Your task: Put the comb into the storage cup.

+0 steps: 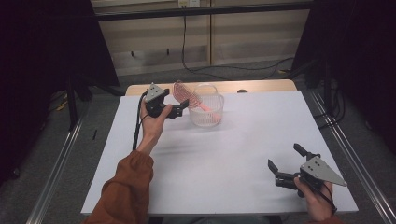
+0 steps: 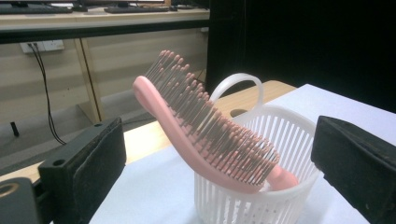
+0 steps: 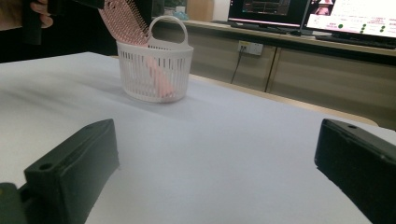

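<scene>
Pink hairbrush (image 2: 205, 135) leans handle-down in basket (image 2: 280, 140), center frame, between spread-apart left tool (image 1: 180, 108); right tool (image 1: 286, 164) apart, far.

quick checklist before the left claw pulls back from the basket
1. Hairbrush in the basket: ok, handle end inside, head leaning out over the rim.
2. Left claw released: ok, jaws stand apart on either side of the brush with nothing between them.
3. Basket upright on the table: ok.
4. Brush stable once left alone: cannot tell, it leans far over one side.
5. Right claw out of the way: ok, open, near the table's front edge.
</scene>
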The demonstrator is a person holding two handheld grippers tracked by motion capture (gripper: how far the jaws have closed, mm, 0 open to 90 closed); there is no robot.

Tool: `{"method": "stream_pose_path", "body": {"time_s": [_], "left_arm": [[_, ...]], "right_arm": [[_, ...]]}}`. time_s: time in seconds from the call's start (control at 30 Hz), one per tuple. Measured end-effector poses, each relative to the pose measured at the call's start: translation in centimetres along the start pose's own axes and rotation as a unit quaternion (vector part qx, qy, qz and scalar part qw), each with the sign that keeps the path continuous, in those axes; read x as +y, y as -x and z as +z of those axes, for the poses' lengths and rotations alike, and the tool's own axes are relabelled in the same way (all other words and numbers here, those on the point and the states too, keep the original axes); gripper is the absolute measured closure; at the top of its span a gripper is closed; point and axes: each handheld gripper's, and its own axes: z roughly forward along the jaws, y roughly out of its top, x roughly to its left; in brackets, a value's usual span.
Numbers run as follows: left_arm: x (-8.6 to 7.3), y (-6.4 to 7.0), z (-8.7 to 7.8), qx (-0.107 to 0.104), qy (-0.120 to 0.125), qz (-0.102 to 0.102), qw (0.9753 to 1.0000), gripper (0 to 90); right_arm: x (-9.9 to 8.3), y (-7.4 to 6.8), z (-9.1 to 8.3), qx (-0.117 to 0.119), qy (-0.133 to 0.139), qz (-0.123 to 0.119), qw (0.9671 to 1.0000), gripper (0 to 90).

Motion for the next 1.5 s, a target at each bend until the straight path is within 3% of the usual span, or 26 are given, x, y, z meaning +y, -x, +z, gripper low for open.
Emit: {"method": "stream_pose_path", "body": {"time_s": [0.27,0.53,0.77,0.9,1.07,1.13,1.17,1.2,1.33,1.5], "left_arm": [[-0.3,0.5,-0.9,-0.008,0.021,0.004,0.9997,2.3],[-0.9,0.0,-2.0,0.001,0.022,0.000,0.9998,2.6],[-1.1,0.4,-3.5,-0.007,0.029,0.008,0.9995,3.4],[-1.7,0.4,-4.6,-0.011,0.034,-0.012,0.9993,3.4],[-2.3,0.2,-5.4,-0.003,0.033,-0.015,0.9993,3.4],[-2.4,-0.2,-5.7,-0.003,0.038,-0.033,0.9987,3.4],[-2.6,-0.2,-5.9,0.005,0.039,-0.033,0.9987,3.4],[-2.8,-0.2,-6.0,0.013,0.035,-0.019,0.9991,3.3],[-3.3,-0.2,-6.4,0.014,0.025,-0.016,0.9995,2.7],[-3.9,0.1,-7.5,0.022,0.034,-0.003,0.9992,2.7]], "right_arm": [[0.0,0.0,-0.3,-0.005,0.002,0.000,1.0000,0.0],[0.0,0.0,-0.3,-0.008,-0.001,0.001,1.0000,0.0],[0.0,-0.1,-0.3,-0.010,0.000,-0.001,0.9999,0.0],[0.0,-0.1,-0.3,-0.011,-0.001,-0.002,0.9999,0.0],[0.1,-0.1,-0.3,-0.011,0.001,-0.002,0.9999,0.0],[0.1,-0.2,-0.2,-0.010,0.000,-0.003,0.9999,0.0],[0.1,-0.2,-0.2,-0.009,0.001,-0.004,0.9999,0.0],[0.1,-0.2,-0.2,-0.008,0.000,-0.005,1.0000,0.0],[0.1,-0.2,-0.3,-0.008,0.002,-0.004,1.0000,0.0],[0.1,-0.2,-0.3,-0.007,0.003,-0.004,1.0000,0.0]]}}
